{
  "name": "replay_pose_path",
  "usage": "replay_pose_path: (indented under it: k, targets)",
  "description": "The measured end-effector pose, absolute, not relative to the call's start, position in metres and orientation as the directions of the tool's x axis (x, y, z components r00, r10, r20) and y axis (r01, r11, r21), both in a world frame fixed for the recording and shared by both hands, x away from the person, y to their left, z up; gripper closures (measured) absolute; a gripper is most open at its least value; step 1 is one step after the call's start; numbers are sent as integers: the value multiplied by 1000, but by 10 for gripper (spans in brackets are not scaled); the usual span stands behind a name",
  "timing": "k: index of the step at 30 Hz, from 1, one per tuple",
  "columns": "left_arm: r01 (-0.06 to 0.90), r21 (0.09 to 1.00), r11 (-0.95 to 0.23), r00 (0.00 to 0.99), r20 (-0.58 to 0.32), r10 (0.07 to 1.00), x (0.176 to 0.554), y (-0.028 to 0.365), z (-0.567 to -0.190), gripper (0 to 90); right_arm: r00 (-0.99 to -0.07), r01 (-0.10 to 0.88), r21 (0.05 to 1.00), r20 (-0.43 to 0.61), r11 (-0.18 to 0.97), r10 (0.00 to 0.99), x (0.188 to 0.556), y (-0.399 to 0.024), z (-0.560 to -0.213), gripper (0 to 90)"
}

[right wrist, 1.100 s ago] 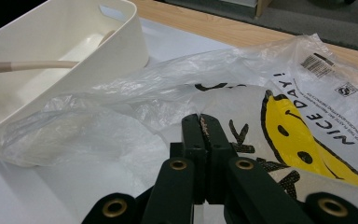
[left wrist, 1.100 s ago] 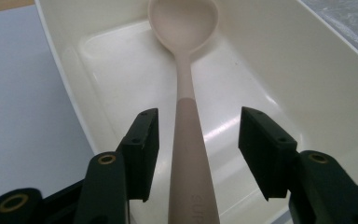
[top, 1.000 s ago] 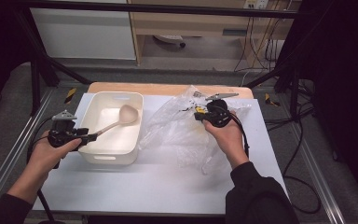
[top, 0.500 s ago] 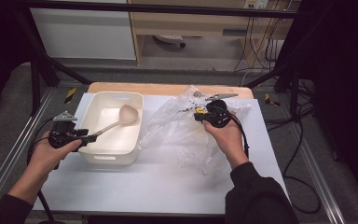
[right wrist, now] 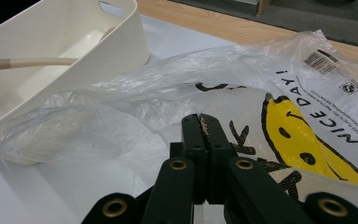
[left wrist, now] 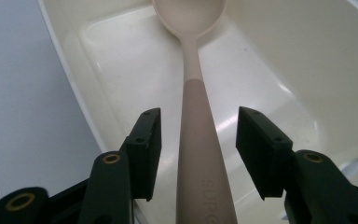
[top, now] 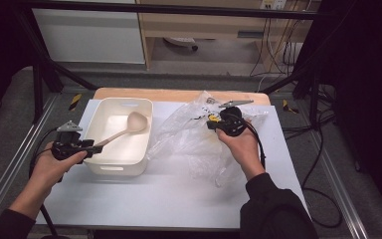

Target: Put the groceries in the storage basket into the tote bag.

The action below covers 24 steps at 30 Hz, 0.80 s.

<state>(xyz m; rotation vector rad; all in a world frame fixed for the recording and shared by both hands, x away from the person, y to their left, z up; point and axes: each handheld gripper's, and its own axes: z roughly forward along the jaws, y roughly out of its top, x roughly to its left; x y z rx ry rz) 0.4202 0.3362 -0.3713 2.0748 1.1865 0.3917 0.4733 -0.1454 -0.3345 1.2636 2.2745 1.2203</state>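
A beige spoon (top: 129,127) lies slanted in the white plastic bin (top: 99,164), its bowl on the bin's floor and its handle over the near rim. My left gripper (top: 97,147) is at that rim, left of the bin. In the left gripper view its jaws have just closed a little, and they stand either side of the spoon handle (left wrist: 196,116) with a gap on each side. My right gripper (top: 211,122) is shut at the raised top of a clear plastic bag (top: 189,139) with a yellow smiley print (right wrist: 307,107). The film seems pinched between its jaws (right wrist: 200,119).
The bin and bag sit on a white table (top: 169,199) with a wooden board (top: 179,94) along its far edge. A metal utensil (top: 236,103) lies behind the bag. Metal rails run along both table sides; cables hang at the right.
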Motion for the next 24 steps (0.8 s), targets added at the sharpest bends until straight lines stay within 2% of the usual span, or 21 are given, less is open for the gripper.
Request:
replay_pose_path:
  k: [24]
  targets:
    - [634, 697, -336, 527, -71, 847, 421, 334, -377, 517, -587, 575, 772, 159, 270, 794, 474, -145, -338, 900]
